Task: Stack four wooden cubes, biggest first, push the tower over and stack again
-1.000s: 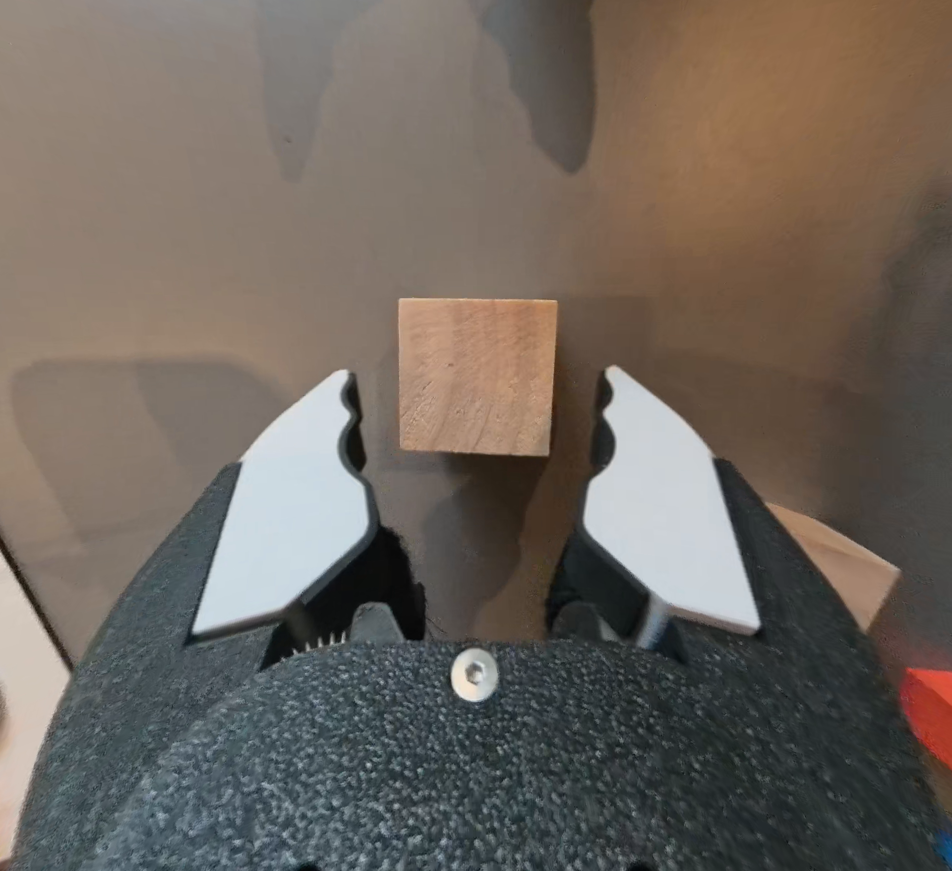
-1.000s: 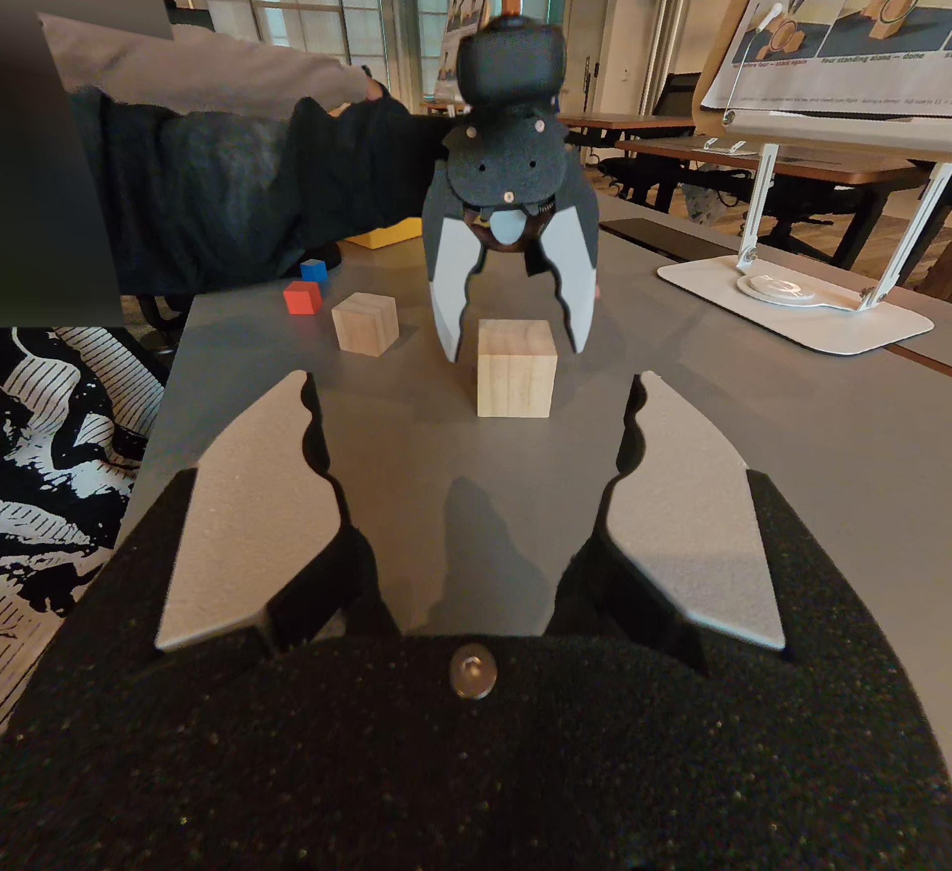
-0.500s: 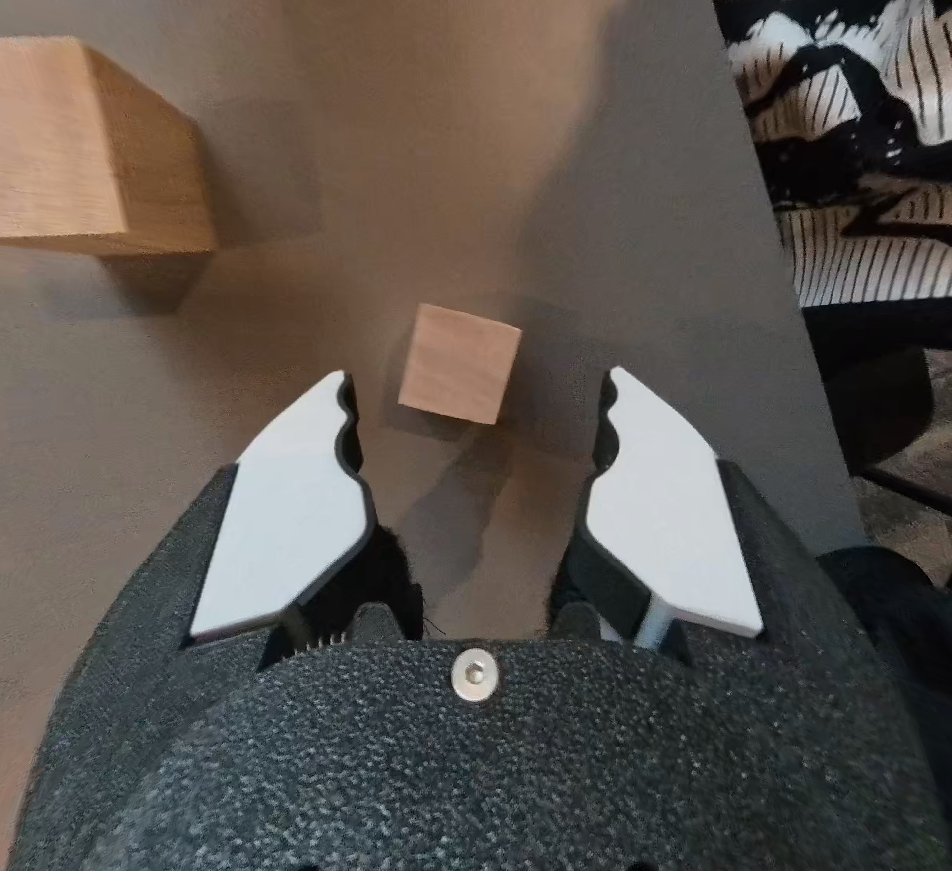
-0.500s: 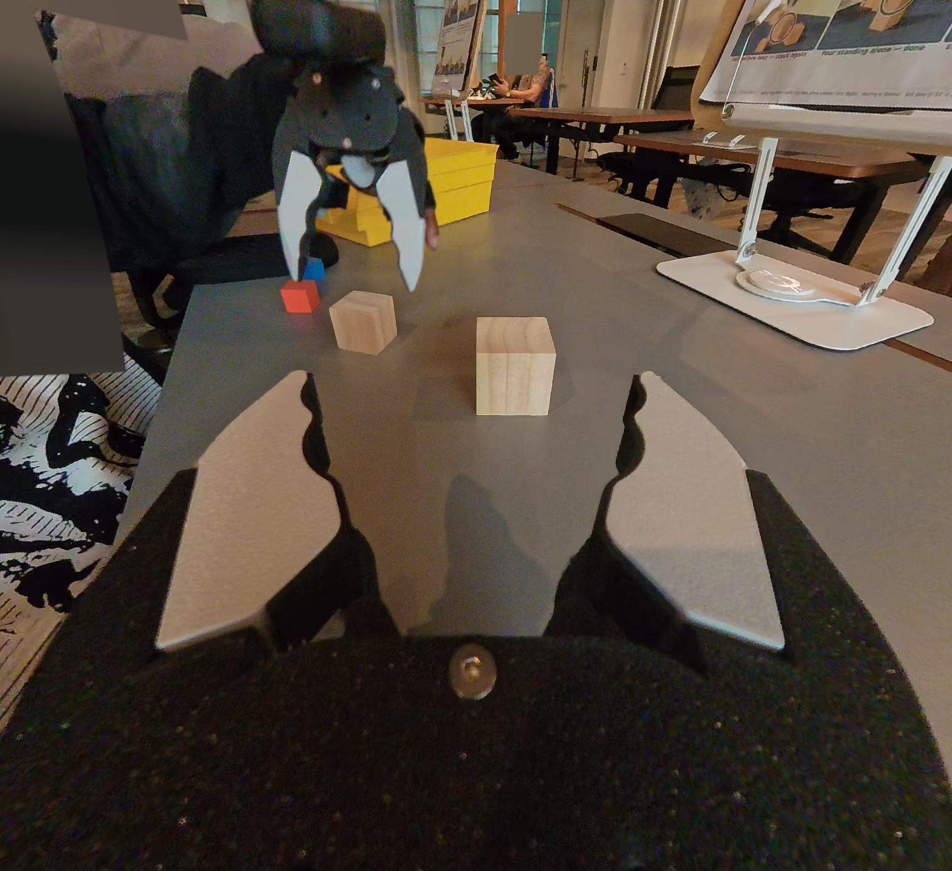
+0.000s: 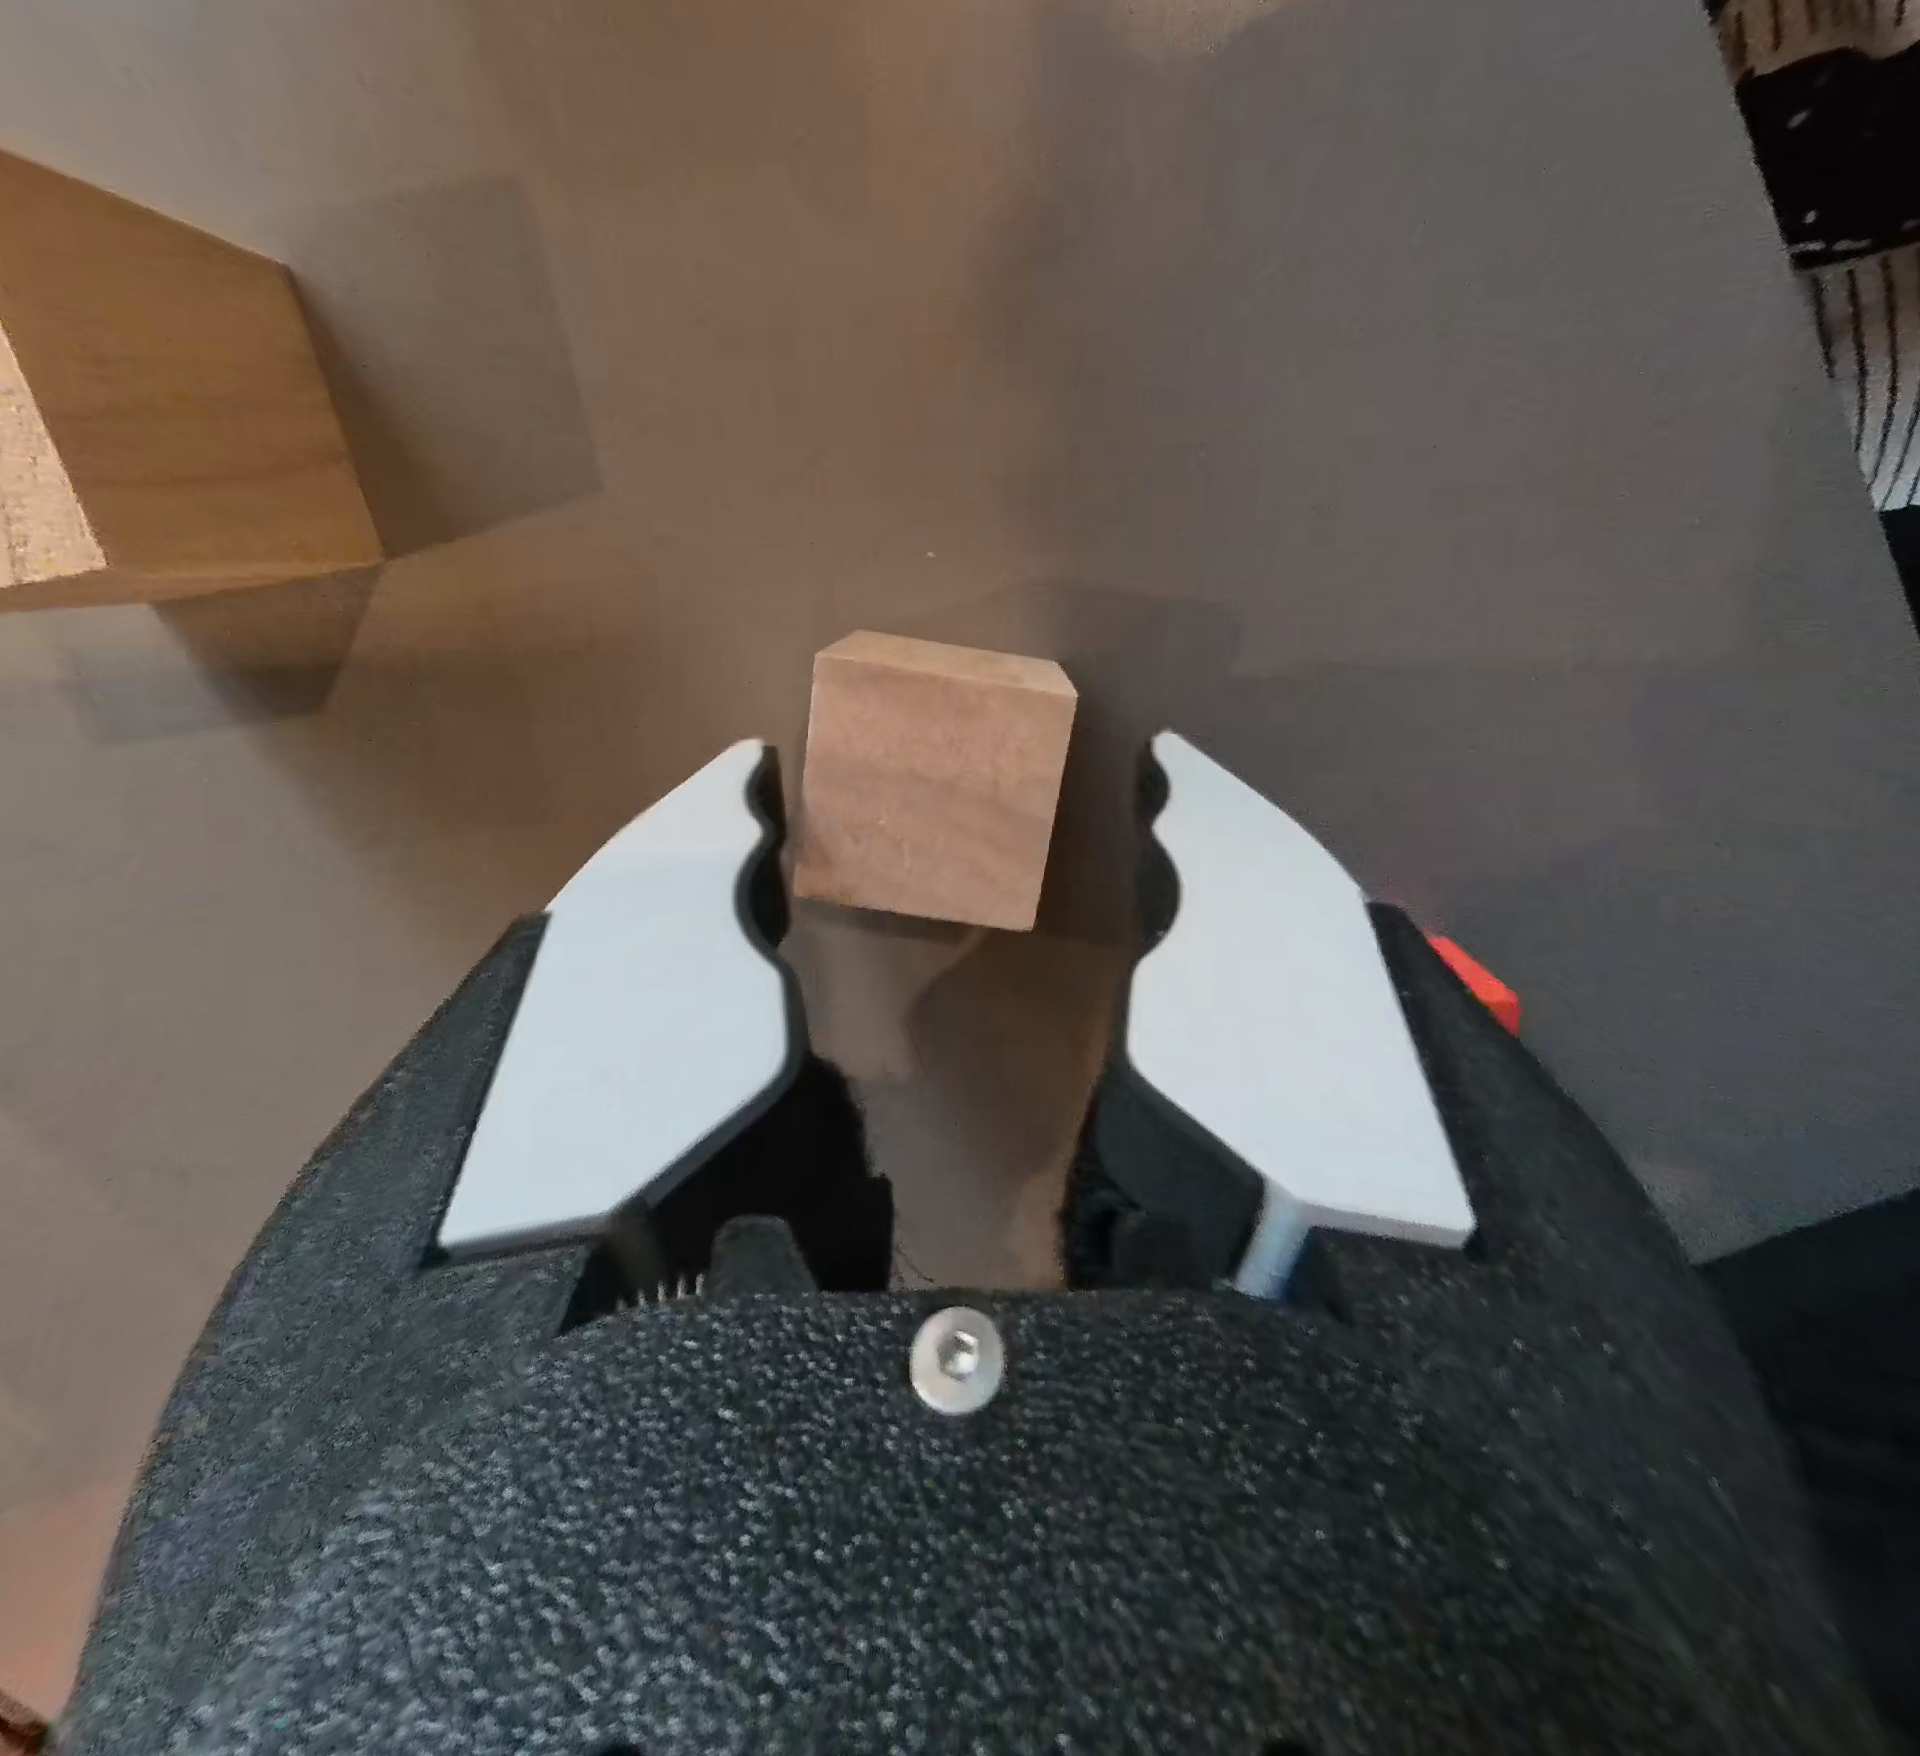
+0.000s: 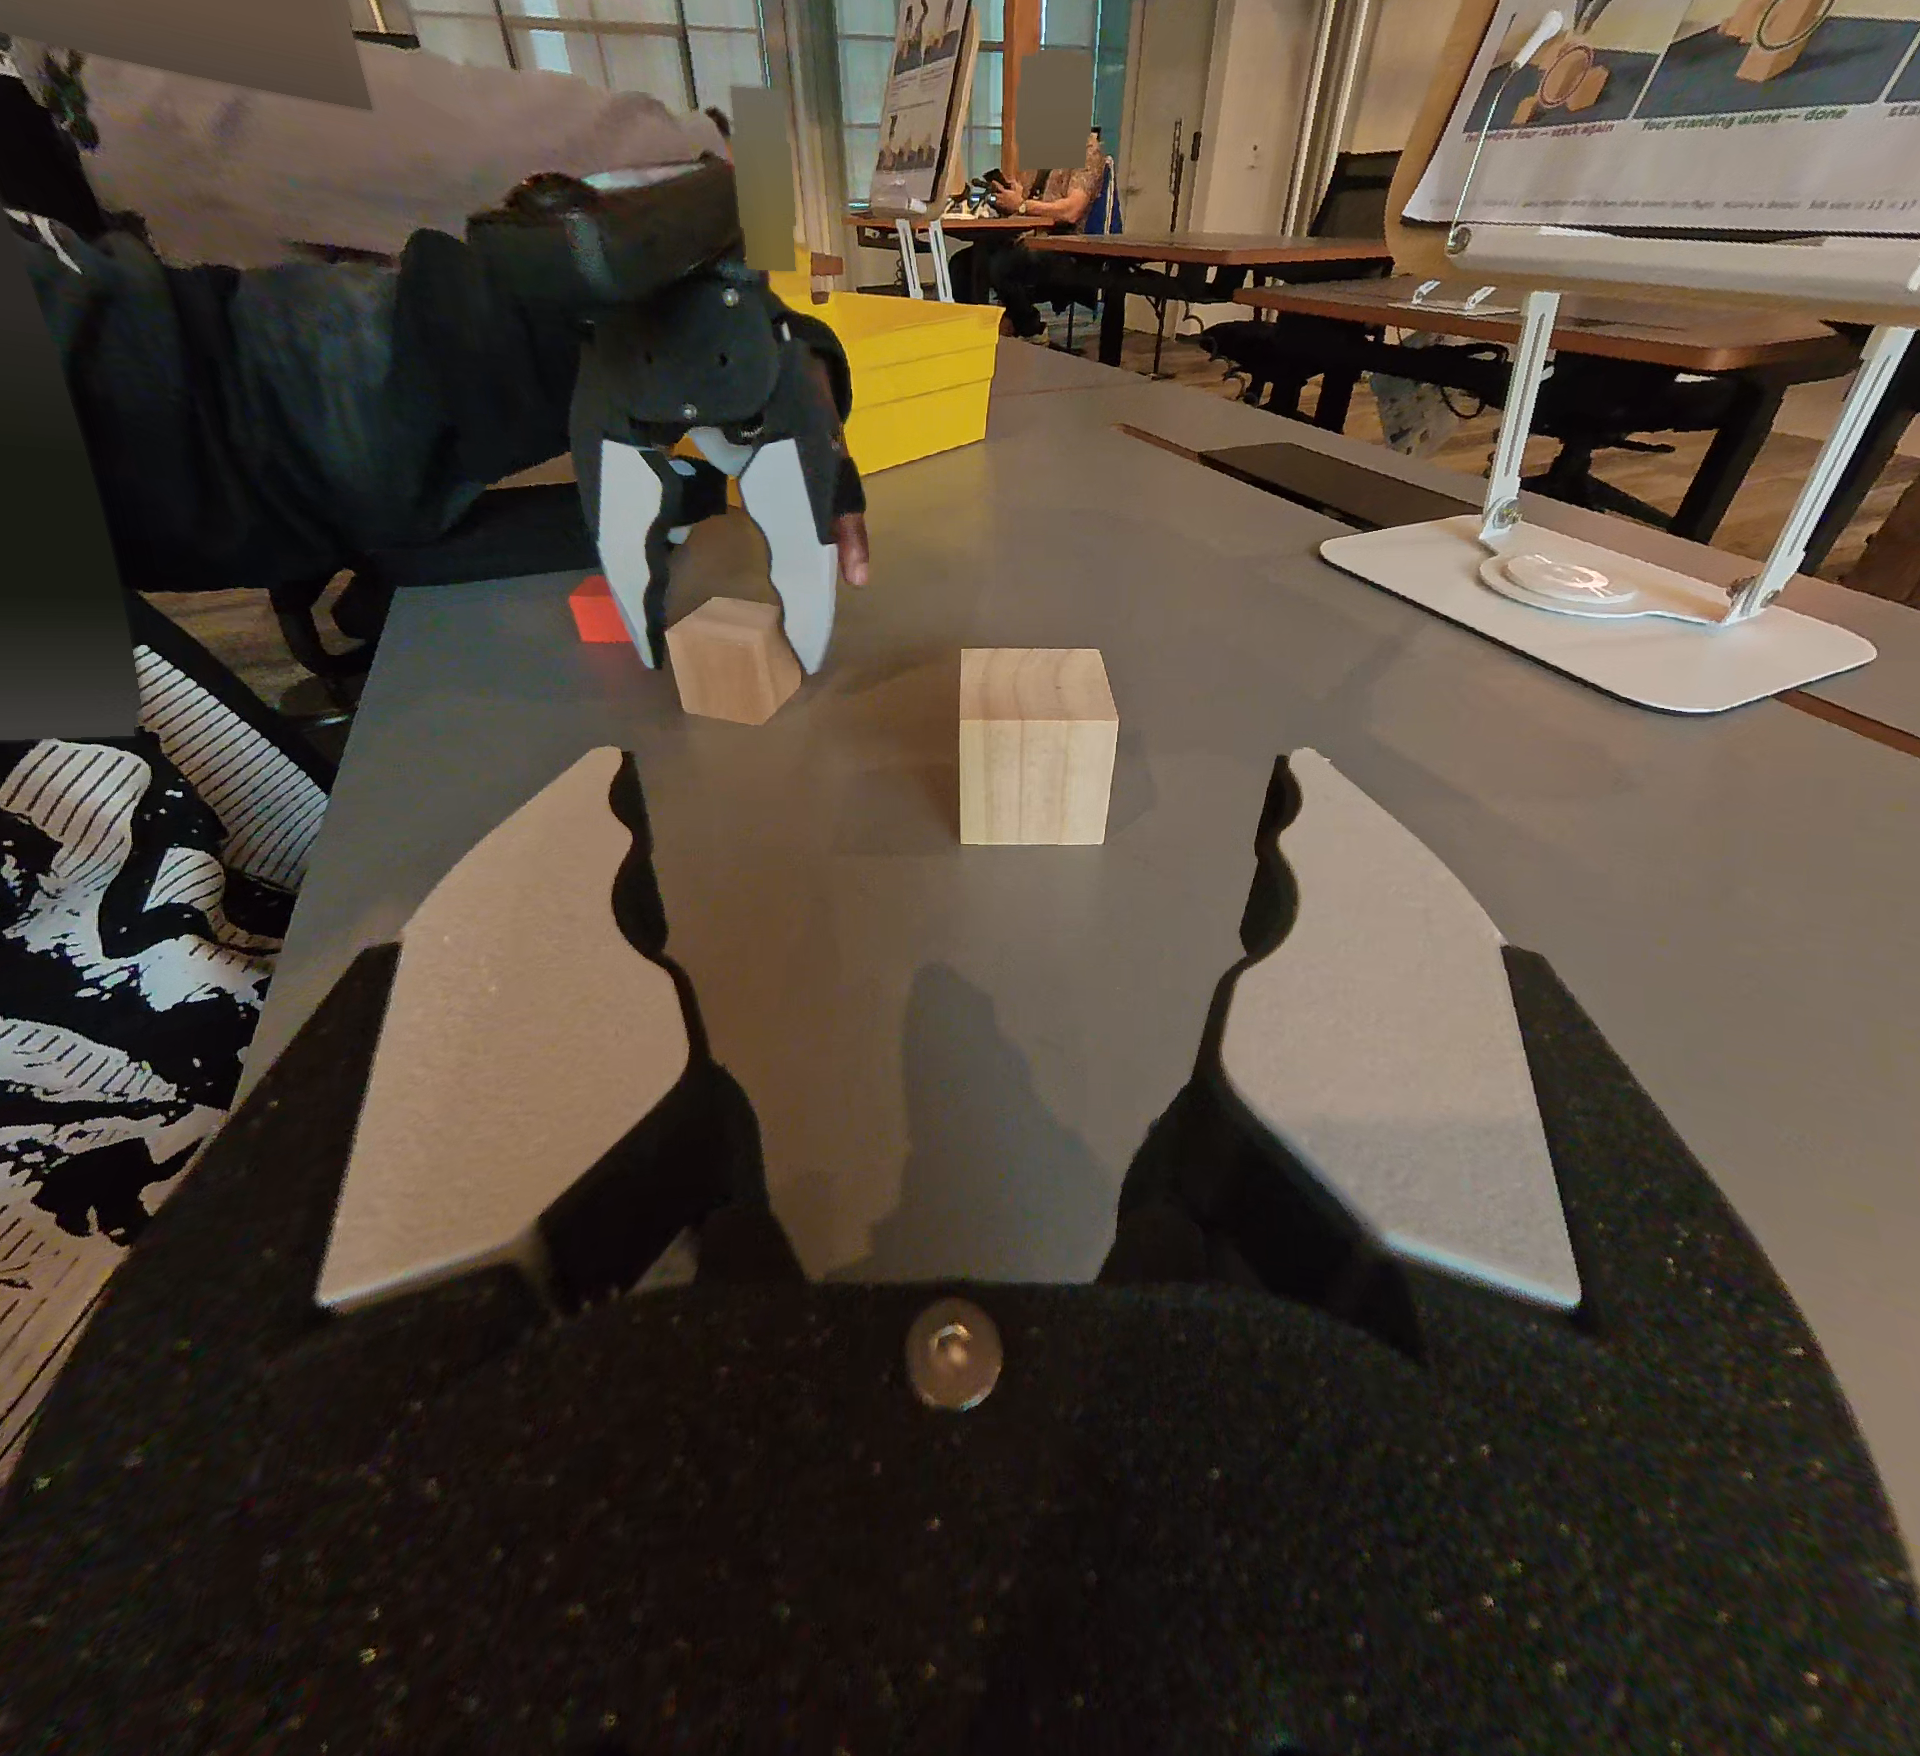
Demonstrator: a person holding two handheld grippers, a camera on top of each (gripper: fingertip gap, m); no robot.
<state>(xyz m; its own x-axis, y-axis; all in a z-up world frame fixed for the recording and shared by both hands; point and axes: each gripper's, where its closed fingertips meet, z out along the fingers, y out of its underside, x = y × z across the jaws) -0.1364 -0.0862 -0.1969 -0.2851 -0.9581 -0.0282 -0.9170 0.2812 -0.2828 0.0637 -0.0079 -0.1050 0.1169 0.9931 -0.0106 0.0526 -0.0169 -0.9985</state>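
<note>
Step in hand: second-largest cube (image 5: 932, 807) is straddled by spread left gripper (image 5: 956, 776); closing is required. Right gripper (image 6: 951, 807) is held unclenched, empty.

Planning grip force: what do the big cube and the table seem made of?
Big cube: pale, apparently unfinished wood, with visible grain lines. Table: smooth grey top with a soft sheen, perhaps laminate or painted; the core cannot be told.

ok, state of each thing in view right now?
Left gripper: open, jaws astride the smaller wooden cube.
Right gripper: open, empty.
Smaller wooden cube: on the table, not gripped.
Bigger wooden cube: upright, alone, nothing stacked on it.
Red cube: on the table, untouched.
</note>
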